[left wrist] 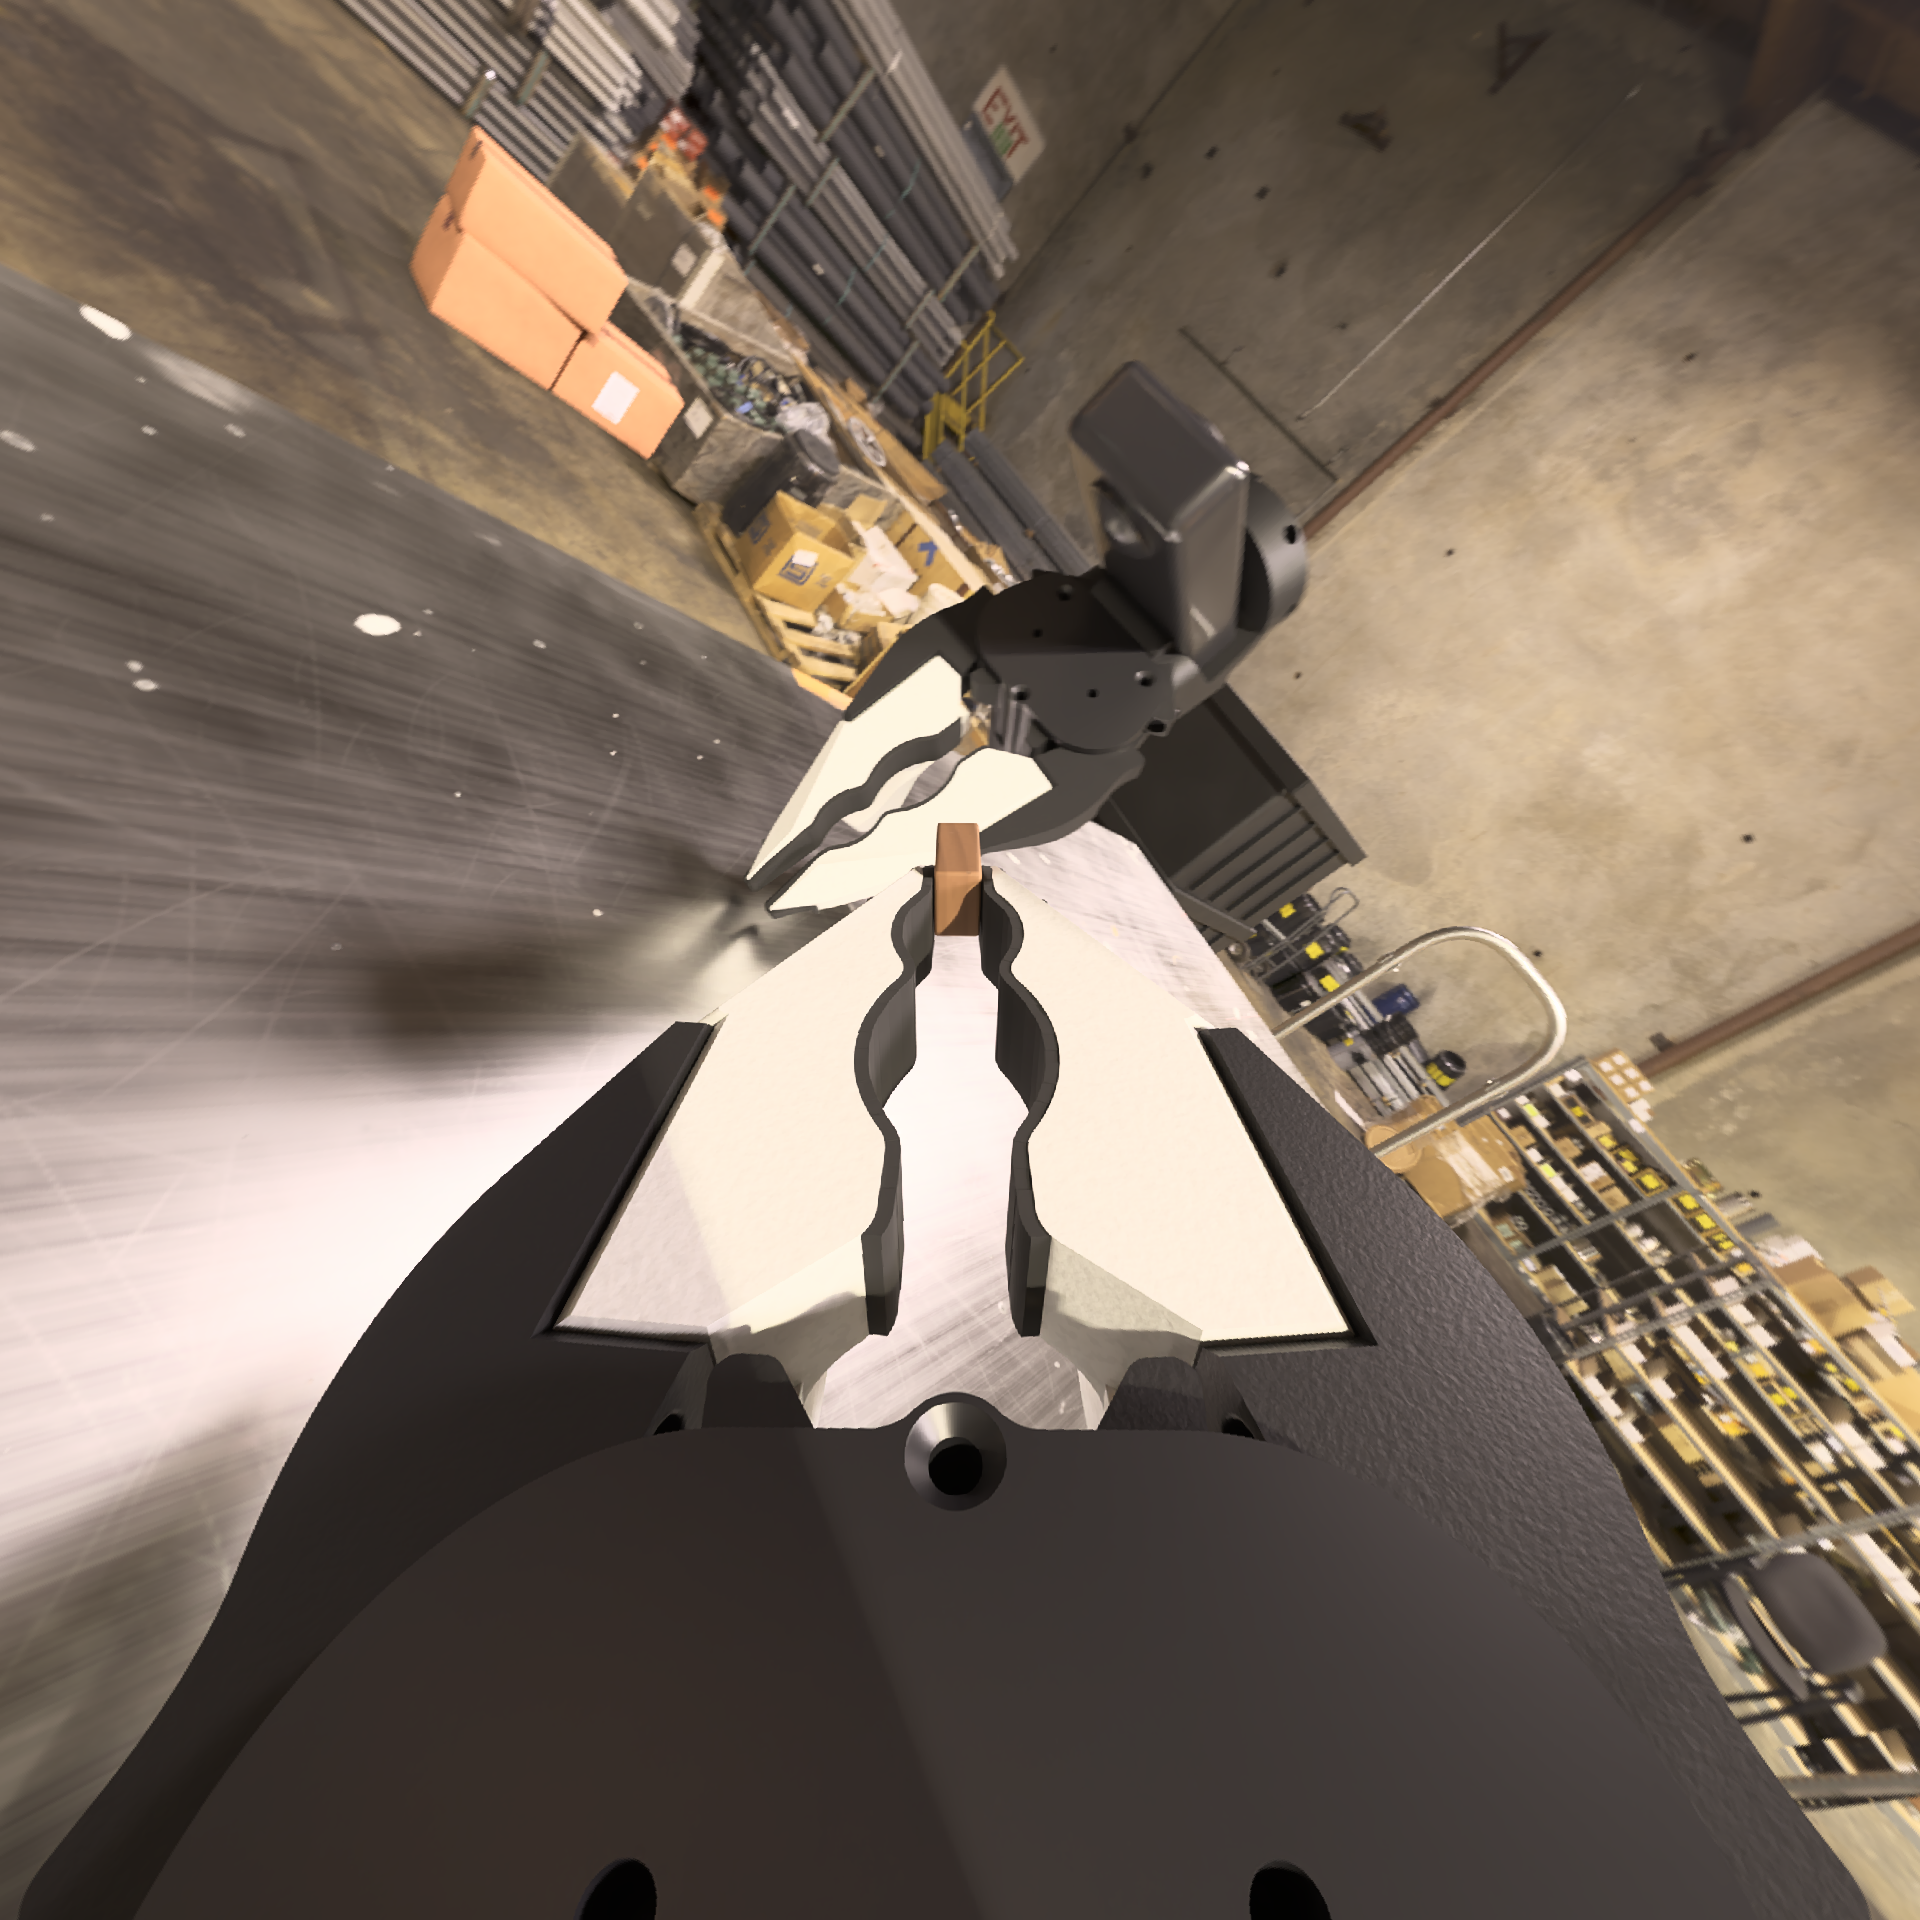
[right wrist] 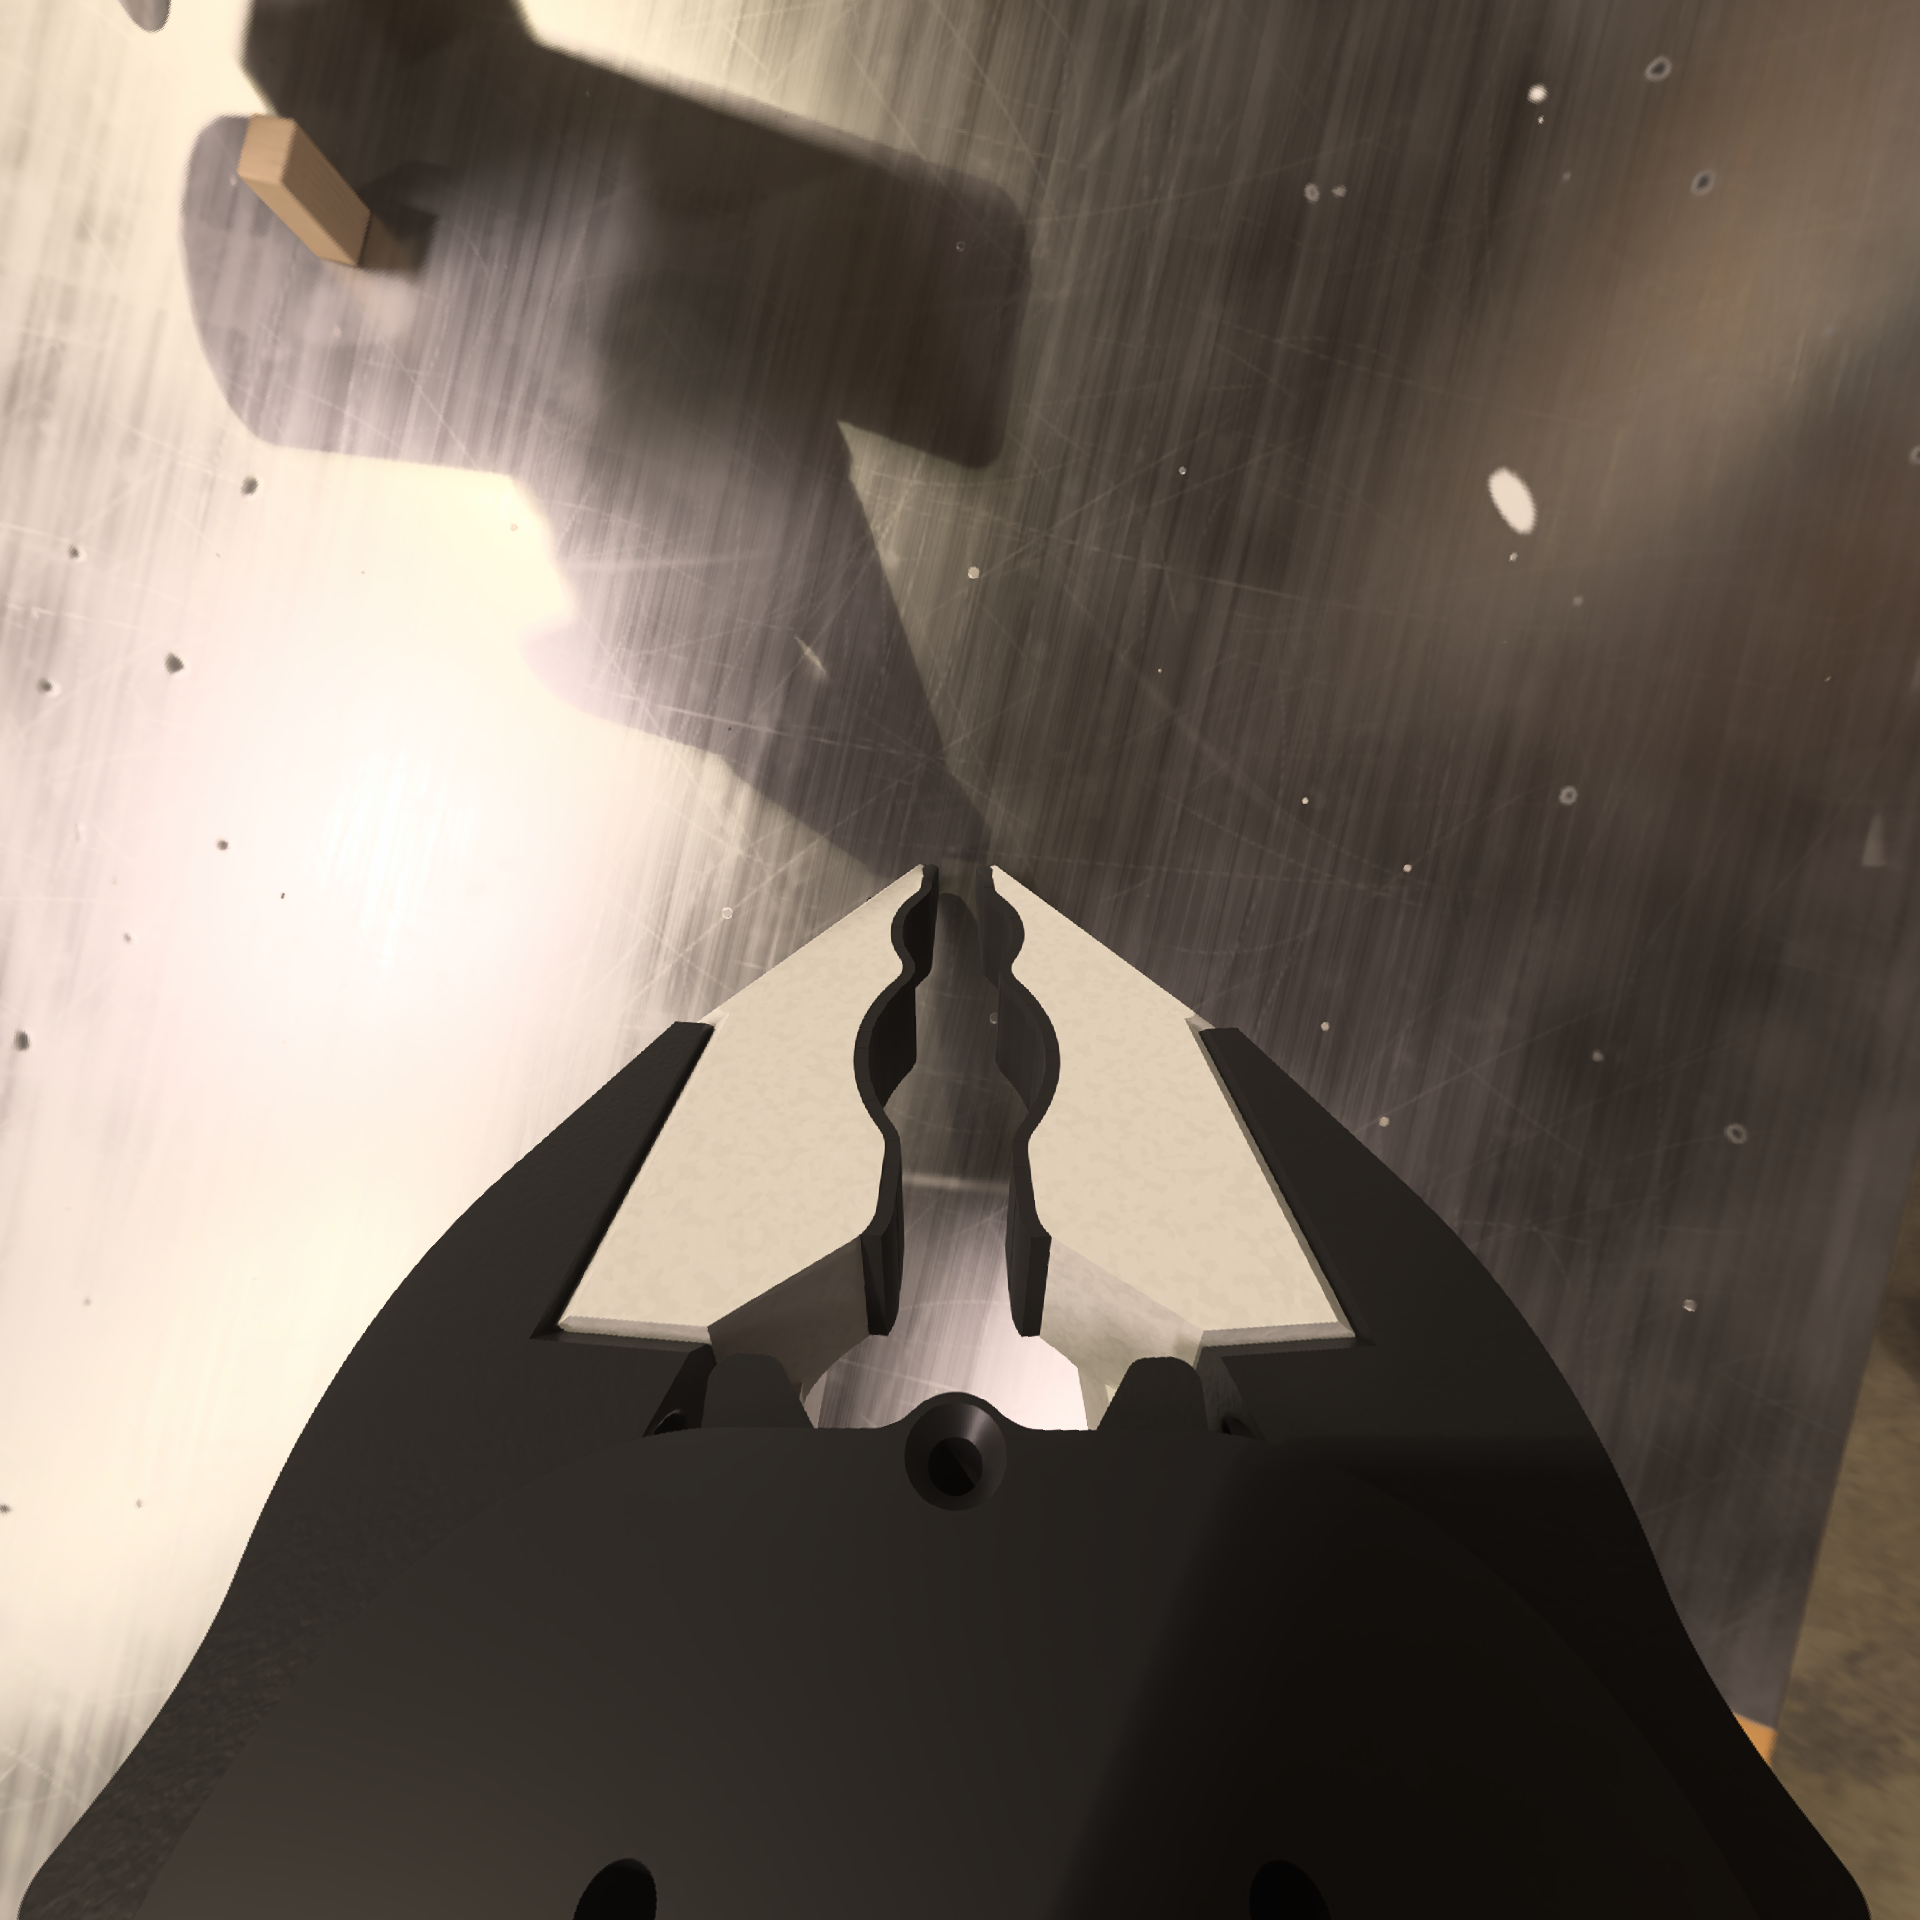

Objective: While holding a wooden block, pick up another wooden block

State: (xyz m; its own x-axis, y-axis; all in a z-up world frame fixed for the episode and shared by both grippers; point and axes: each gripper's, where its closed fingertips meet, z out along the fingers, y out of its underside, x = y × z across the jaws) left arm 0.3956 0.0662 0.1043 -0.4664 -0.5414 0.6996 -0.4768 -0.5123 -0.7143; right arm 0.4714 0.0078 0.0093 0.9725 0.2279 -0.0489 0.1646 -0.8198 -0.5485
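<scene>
My left gripper [left wrist: 957, 873] is shut on a small wooden block [left wrist: 957, 883], pinched upright between its fingertips above the scratched metal table [left wrist: 312, 831]. A second wooden block [right wrist: 301, 192] lies flat on the table [right wrist: 1351, 727] at the far upper left of the right wrist view, inside a dark shadow. My right gripper [right wrist: 963, 871] hovers over the table well short of that block, its jaws drawn to a narrow slit with nothing between them. It also shows in the left wrist view [left wrist: 790, 888], just beyond and left of the held block.
The table's right edge [right wrist: 1870, 1143] runs close to my right gripper, with floor beyond it. Past the table's far edge stand orange boxes [left wrist: 520, 270], a pallet of cartons [left wrist: 831, 561], pipe racks and shelving [left wrist: 1662, 1299].
</scene>
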